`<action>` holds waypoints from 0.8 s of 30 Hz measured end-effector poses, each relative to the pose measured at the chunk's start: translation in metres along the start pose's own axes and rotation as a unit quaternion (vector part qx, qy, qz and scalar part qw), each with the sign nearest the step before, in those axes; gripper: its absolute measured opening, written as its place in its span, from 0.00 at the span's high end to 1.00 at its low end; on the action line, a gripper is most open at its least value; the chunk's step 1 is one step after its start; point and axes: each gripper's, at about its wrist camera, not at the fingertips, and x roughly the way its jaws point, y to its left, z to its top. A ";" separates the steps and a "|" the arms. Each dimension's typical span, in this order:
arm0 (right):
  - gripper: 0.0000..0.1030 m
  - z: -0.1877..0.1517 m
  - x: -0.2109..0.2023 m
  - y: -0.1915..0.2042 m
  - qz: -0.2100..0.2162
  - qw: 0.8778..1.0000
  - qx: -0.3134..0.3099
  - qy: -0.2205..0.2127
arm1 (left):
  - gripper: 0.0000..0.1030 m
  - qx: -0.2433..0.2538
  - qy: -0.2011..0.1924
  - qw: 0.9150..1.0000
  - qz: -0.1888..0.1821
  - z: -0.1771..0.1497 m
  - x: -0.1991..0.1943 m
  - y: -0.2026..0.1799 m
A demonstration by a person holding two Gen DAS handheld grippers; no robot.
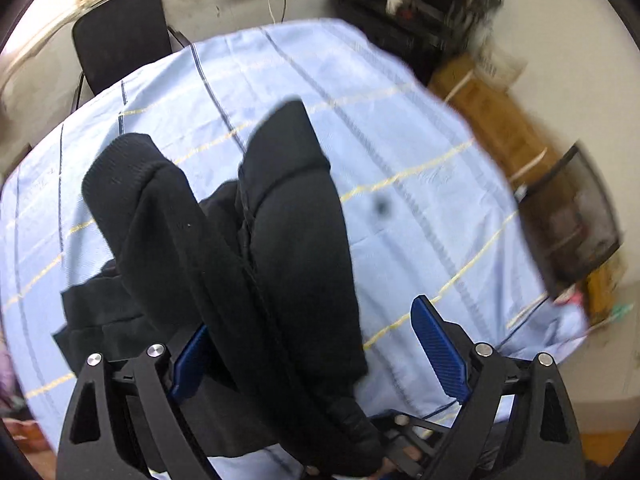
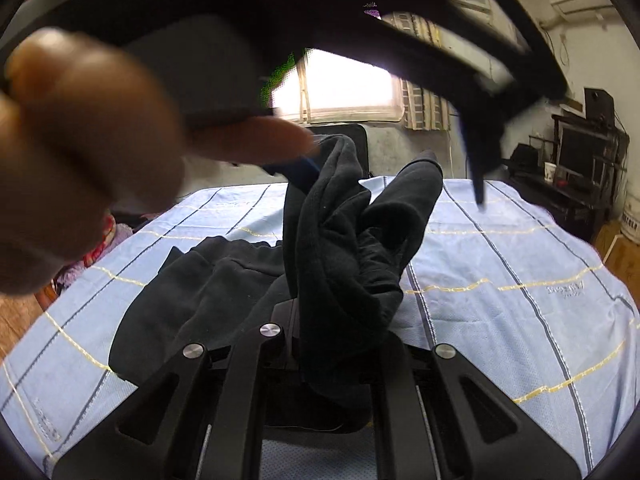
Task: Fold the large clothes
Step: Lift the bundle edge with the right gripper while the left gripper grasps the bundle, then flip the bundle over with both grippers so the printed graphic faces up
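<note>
A black garment (image 1: 248, 248) hangs bunched over a light blue checked sheet (image 1: 400, 168). My left gripper (image 1: 320, 344) is open, its blue pads (image 1: 440, 352) wide apart, and the cloth drapes between them and over the left pad. In the right wrist view the garment (image 2: 352, 256) rises in a bundle from between the fingers of my right gripper (image 2: 336, 364), which is shut on it. Part of the garment lies flat on the sheet (image 2: 520, 280) to the left. The left gripper (image 2: 476, 128) and the hand holding it (image 2: 80, 152) hover above, close to the right camera.
A black chair (image 1: 120, 36) stands behind the bed. Cardboard boxes (image 1: 492, 120) and a dark shelf unit (image 1: 420, 4) stand at the right side. A window (image 2: 340, 84) is behind, and a desk with a monitor (image 2: 580, 156) at the right.
</note>
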 end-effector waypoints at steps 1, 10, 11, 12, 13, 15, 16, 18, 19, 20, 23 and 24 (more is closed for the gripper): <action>0.92 0.000 0.001 0.001 0.000 1.000 -0.002 0.001 | 0.11 0.004 0.006 1.000 0.014 0.002 0.005 -0.001; 0.92 0.000 0.006 -0.009 0.007 1.000 0.011 0.012 | 0.80 -0.044 -0.025 0.999 -0.012 -0.004 -0.001 0.035; 0.90 0.000 0.006 -0.009 0.008 1.000 0.009 0.012 | 0.81 -0.047 -0.032 0.998 -0.013 -0.004 -0.002 0.036; 0.84 0.000 0.006 -0.009 0.012 1.000 0.008 0.013 | 0.82 -0.053 -0.041 0.998 -0.016 -0.006 -0.004 0.039; 0.79 0.000 0.006 -0.010 0.015 1.000 0.007 0.013 | 0.82 -0.060 -0.047 0.997 -0.020 -0.007 -0.007 0.042; 0.61 -0.003 0.005 -0.007 0.012 1.000 -0.005 0.011 | 0.83 -0.074 -0.058 0.995 -0.031 -0.010 -0.011 0.051; 0.61 -0.004 0.005 -0.003 0.005 1.000 -0.016 0.009 | 0.83 -0.078 -0.063 0.994 -0.033 -0.011 -0.014 0.054; 0.64 -0.007 0.004 0.005 -0.011 0.999 -0.039 0.000 | 0.83 -0.082 -0.074 0.993 -0.034 -0.016 -0.023 0.060; 0.70 -0.007 0.004 0.007 -0.015 0.999 -0.047 -0.004 | 0.83 -0.083 -0.080 0.993 -0.032 -0.018 -0.027 0.062; 0.85 -0.007 0.003 0.008 -0.016 0.999 -0.051 -0.007 | 0.83 -0.085 -0.086 0.992 -0.032 -0.020 -0.031 0.064; 0.91 0.001 0.000 0.010 -0.009 0.998 -0.055 -0.018 | 0.83 -0.093 -0.107 0.989 -0.042 -0.030 -0.047 0.076; 0.92 0.005 -0.004 0.014 -0.005 0.998 -0.060 -0.023 | 0.83 -0.095 -0.116 0.988 -0.042 -0.035 -0.054 0.081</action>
